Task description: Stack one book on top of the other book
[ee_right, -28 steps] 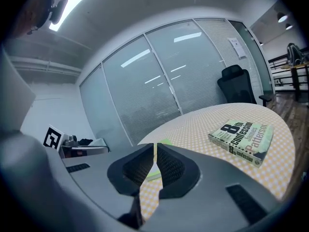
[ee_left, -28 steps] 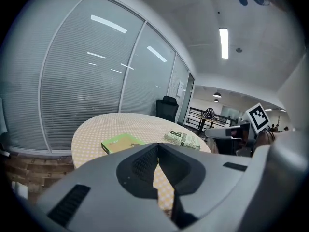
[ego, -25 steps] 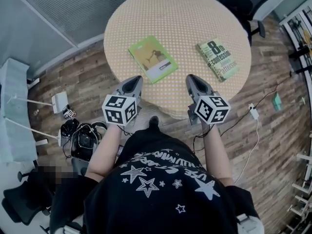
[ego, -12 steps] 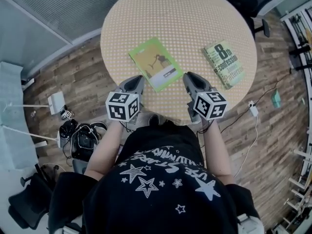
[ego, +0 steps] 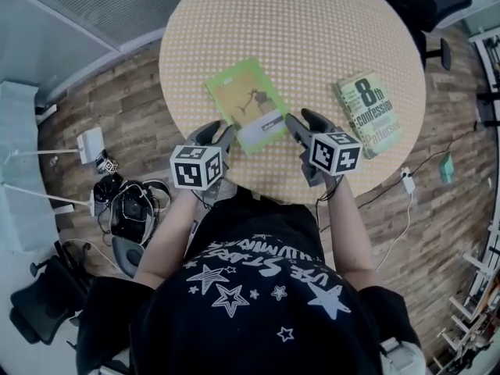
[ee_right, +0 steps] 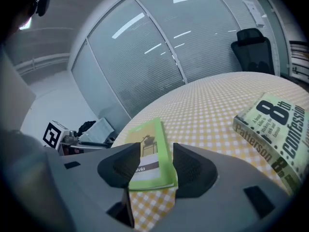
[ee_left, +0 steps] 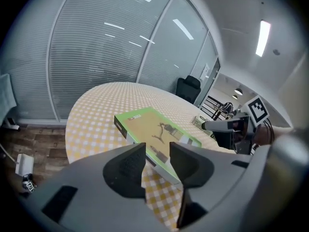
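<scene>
Green book (ego: 248,104) lies flat on the near half of the round table (ego: 312,37), turned at a slant and not yet lifted. The other book, the "8th confession" paperback (ego: 371,116), lies well apart from it toward the right edge.

A second ago both grippers hung shut over the table's near rim. Now they have come forward and down to flank the near end of the green book, and their jaws are opening. The left gripper (ee_left: 157,149) stands about half apart, with the book's near left corner showing through the gap. The right gripper (ee_right: 157,151) is spread wide, with the book's near right edge framed between its pads. Neither has hold of anything, and no pad presses on the cover. Neither book has shifted on the table. To my eye this is the reach before a two-handed pickup, so the stacking itself has not begun.

The tabletop is a yellow-and-white check, bare apart from the two books. Around it is a wood-plank floor, with a glass wall and blinds on the far left. A dark office chair (ego: 426,6) stands far right, and gear and cables (ego: 129,213) lie on the floor at the near left.
</scene>
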